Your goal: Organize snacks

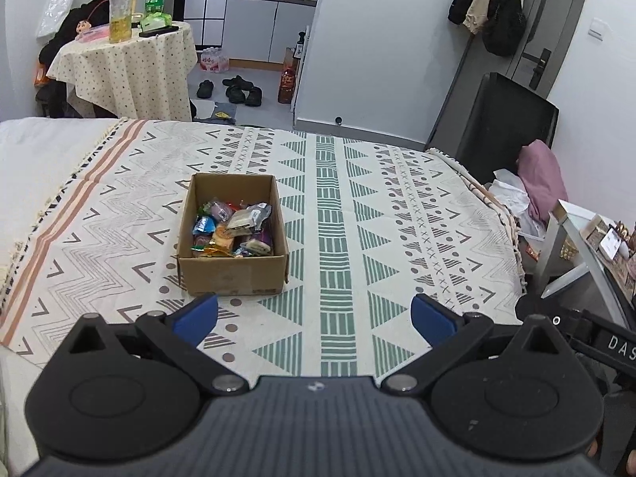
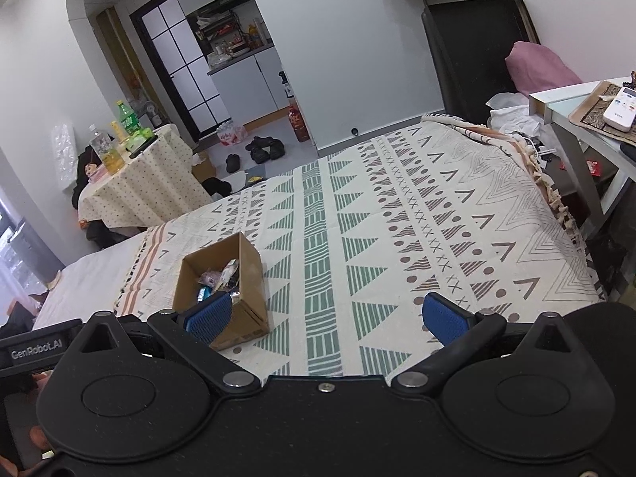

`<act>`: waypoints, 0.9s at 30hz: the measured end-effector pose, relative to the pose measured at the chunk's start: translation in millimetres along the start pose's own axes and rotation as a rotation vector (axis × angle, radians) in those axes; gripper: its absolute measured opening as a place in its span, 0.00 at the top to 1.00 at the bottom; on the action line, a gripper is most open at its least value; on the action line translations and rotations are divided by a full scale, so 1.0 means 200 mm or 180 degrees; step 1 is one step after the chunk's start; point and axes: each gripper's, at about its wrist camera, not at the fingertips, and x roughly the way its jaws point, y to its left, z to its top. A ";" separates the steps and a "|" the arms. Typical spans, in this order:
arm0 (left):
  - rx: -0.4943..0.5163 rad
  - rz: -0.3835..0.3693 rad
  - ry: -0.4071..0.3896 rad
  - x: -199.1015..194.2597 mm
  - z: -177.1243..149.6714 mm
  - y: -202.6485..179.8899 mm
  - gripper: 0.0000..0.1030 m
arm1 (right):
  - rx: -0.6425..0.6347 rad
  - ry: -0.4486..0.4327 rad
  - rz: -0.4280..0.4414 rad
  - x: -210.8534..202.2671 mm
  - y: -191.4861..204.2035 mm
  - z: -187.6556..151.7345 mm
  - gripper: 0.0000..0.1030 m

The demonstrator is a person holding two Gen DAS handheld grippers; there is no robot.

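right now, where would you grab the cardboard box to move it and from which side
Probably one long side wall of the cardboard box, pinched over its top rim from above. The box is open-topped with thin upright walls, while its full width looks too broad for the open left hand-held gripper. The right wall has bare blanket beside it and the snacks sit below the rim.

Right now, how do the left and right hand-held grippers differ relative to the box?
The left hand-held gripper looks squarely at the box, which lies ahead and apart from it; the right hand-held gripper sees the box obliquely, far to its left, its left finger overlapping it in view. Both are open, empty, above the patterned cloth.
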 end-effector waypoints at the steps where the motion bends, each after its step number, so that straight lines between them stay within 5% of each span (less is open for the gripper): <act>1: 0.0003 0.0012 -0.0001 0.00 0.00 0.00 0.00 | -0.0011 0.0005 0.0002 0.00 0.00 -0.01 0.00; 27: 0.0034 0.0059 0.0017 -0.04 -0.02 0.06 0.00 | -0.0160 0.0098 -0.0023 -0.01 0.05 -0.09 0.00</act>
